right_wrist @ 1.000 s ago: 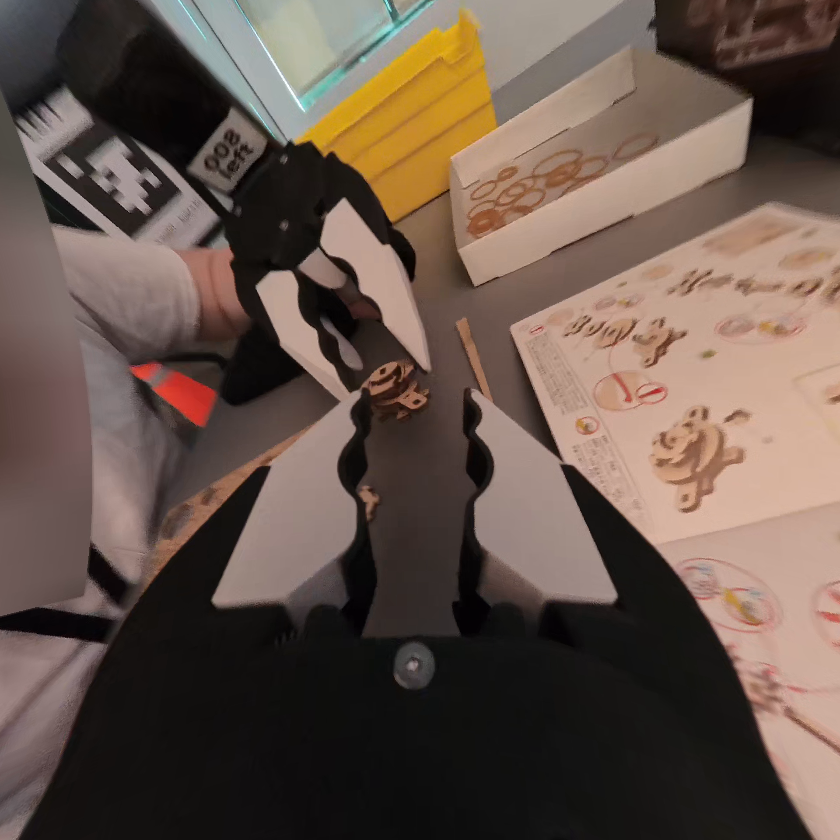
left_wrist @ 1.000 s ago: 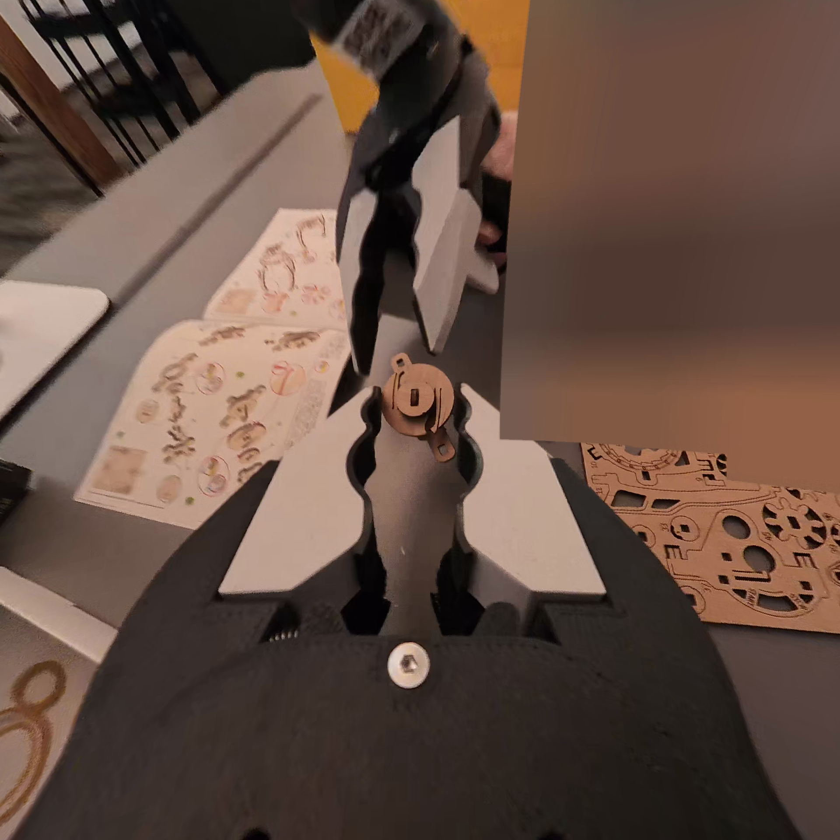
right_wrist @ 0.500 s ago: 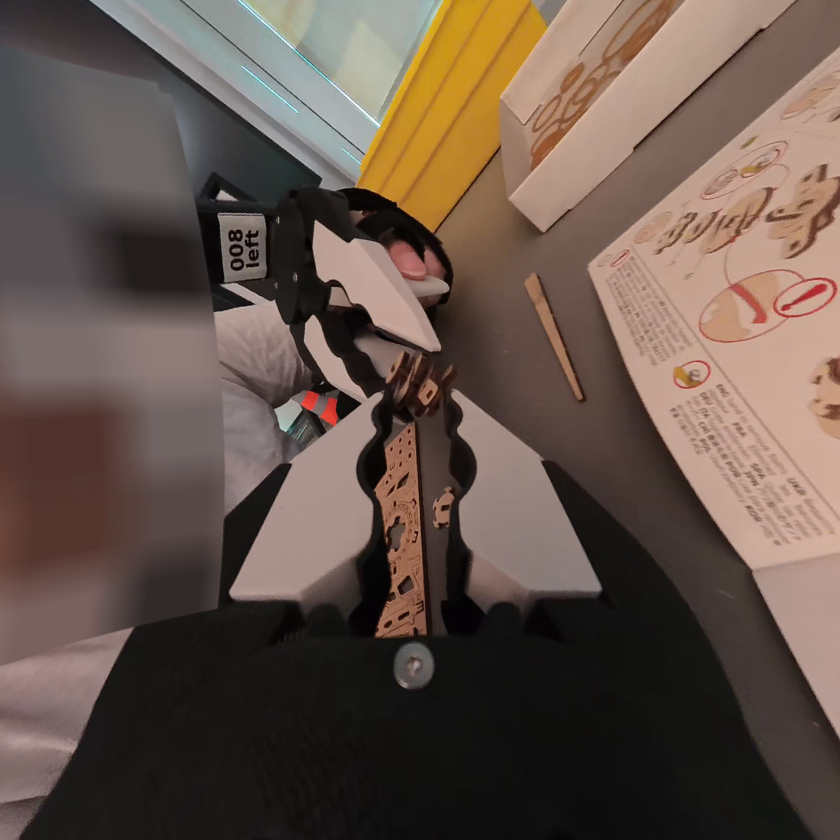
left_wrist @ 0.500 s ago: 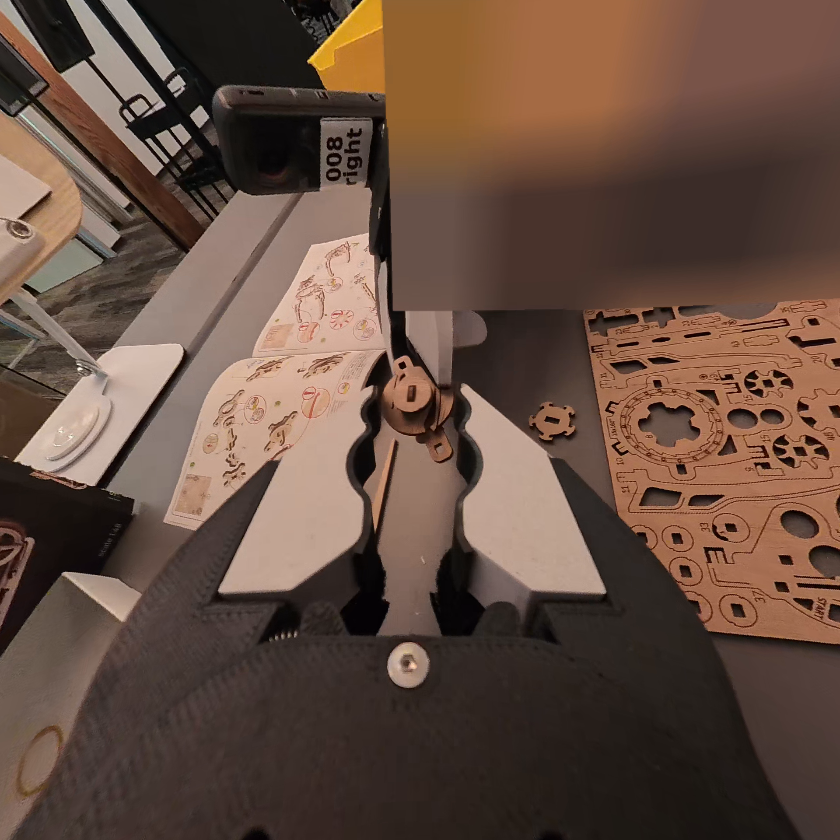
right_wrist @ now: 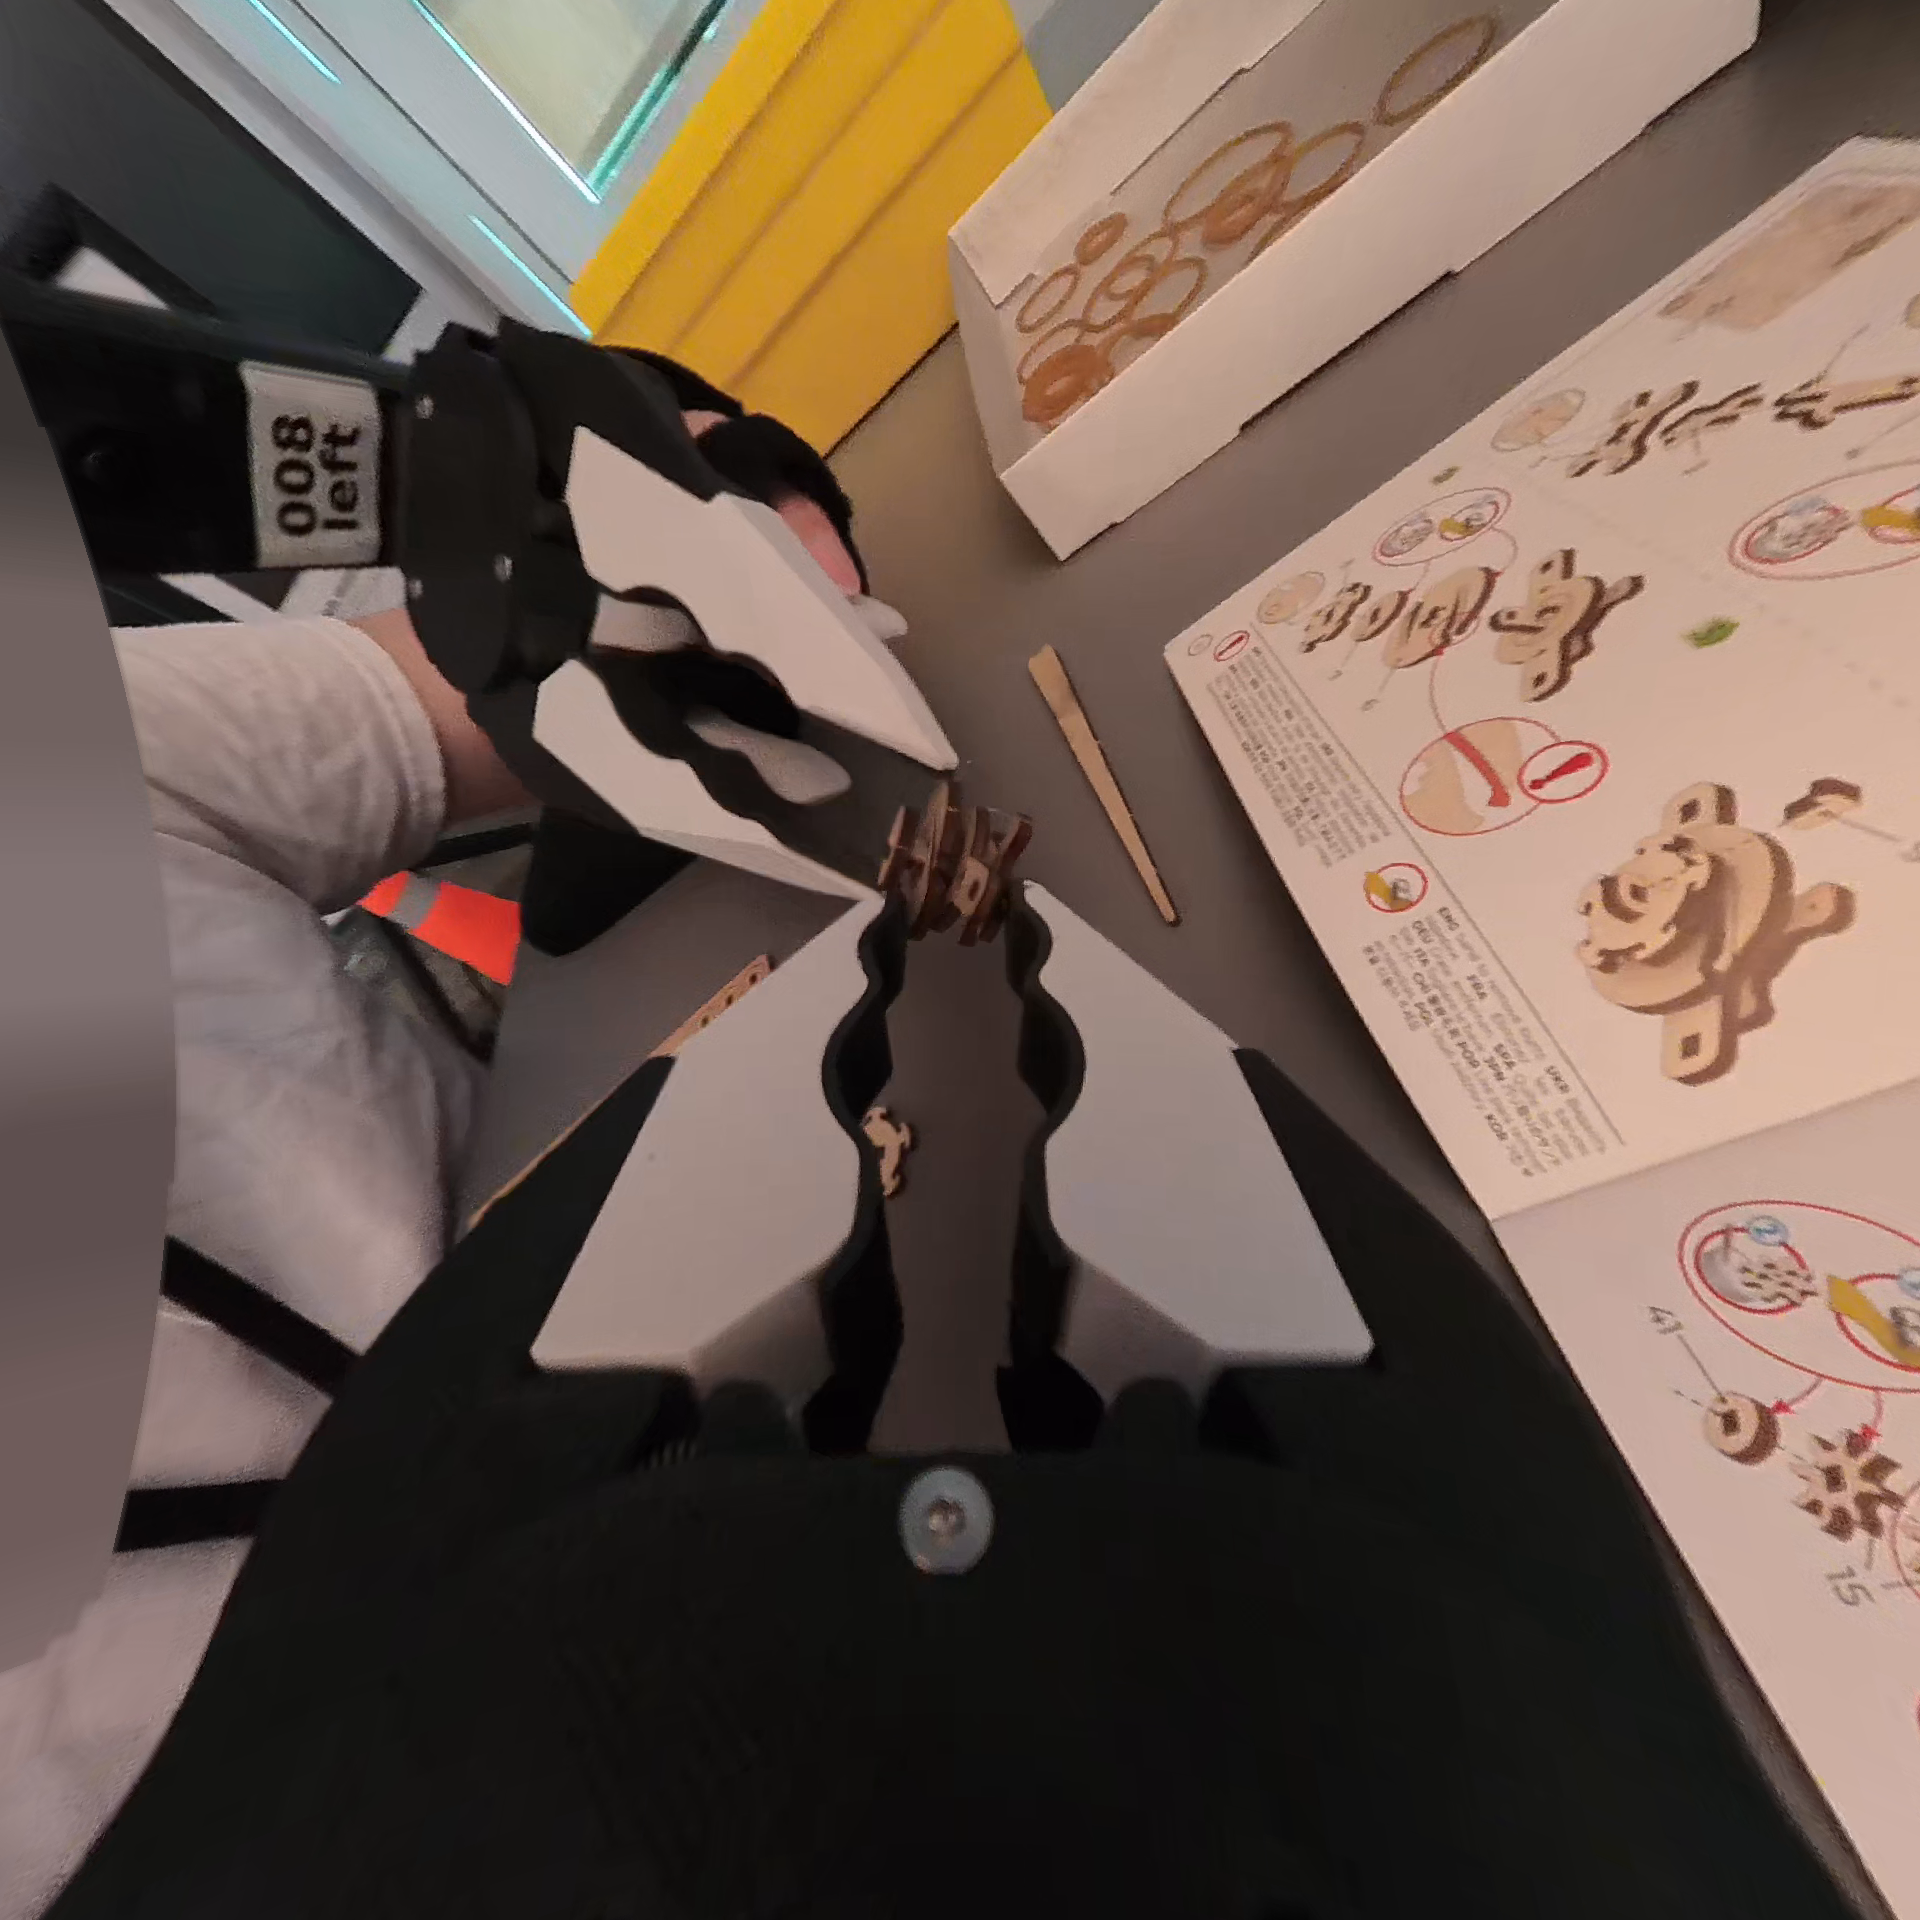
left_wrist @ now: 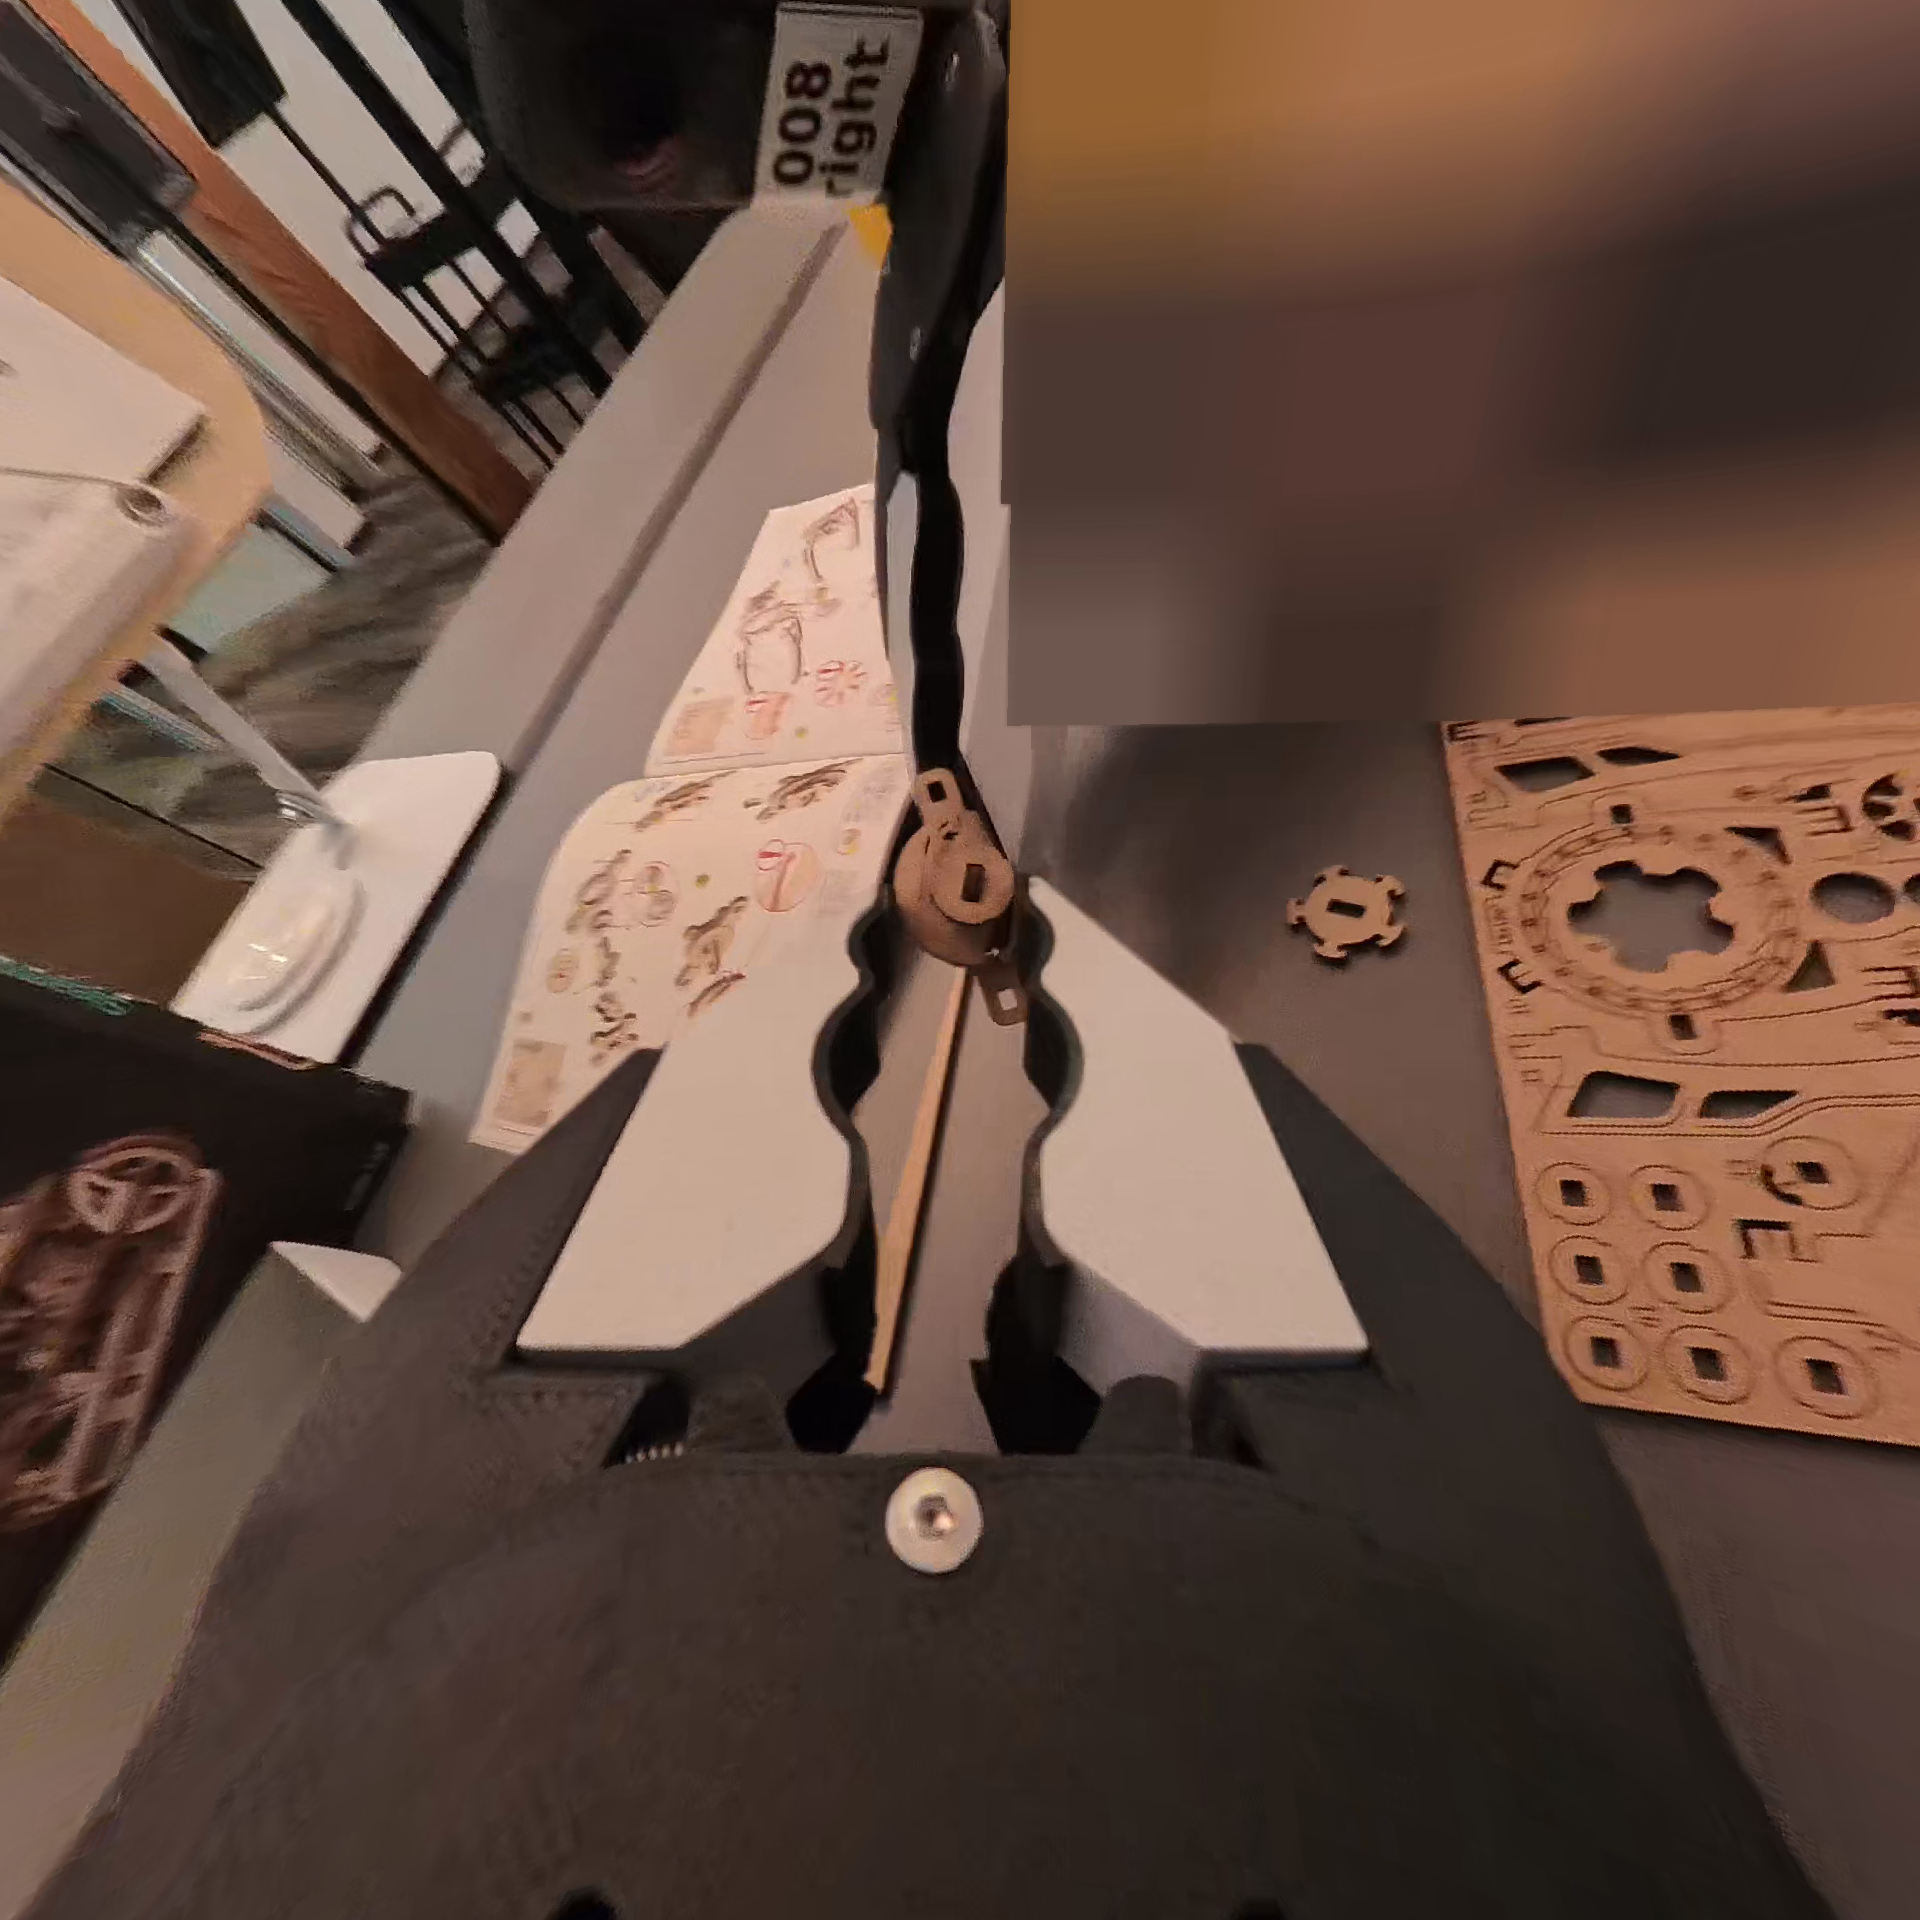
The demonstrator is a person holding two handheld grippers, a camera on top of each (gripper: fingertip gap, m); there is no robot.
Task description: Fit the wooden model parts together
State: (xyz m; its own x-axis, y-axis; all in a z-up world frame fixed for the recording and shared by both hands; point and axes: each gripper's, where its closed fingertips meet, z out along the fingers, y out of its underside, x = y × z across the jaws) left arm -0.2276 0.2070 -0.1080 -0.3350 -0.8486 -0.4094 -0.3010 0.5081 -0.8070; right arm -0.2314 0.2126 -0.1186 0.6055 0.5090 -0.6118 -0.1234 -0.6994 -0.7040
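Two grippers meet at one small wooden model piece (left_wrist: pixel 954 891), and both pinch it with their tips. It is a little stack of round brown discs with tabs sticking out, held up above the grey table (left_wrist: pixel 1195 831). The left gripper (left_wrist: pixel 954 914) has its jaws close together, with the piece between its tips. The right gripper (right_wrist: pixel 951 902) is narrow too, and its tips press the piece from the other side. In the right wrist view the left gripper comes in from the upper left, with a person's fingers (right_wrist: pixel 821 540) behind it.

One small gear-shaped part (left_wrist: pixel 1345 912) lies flat on the table, near a big wooden sheet (left_wrist: pixel 1683 1060) full of cut-out shapes. A thin wooden stick (right_wrist: pixel 1103 784) lies on the table just beside the open instruction booklet (right_wrist: pixel 1558 831). Well apart from them stands a white box (right_wrist: pixel 1247 343) with wooden rings (right_wrist: pixel 1132 281) inside. A dark box with a picture on it (left_wrist: pixel 125 1278) sits at the left edge of the table
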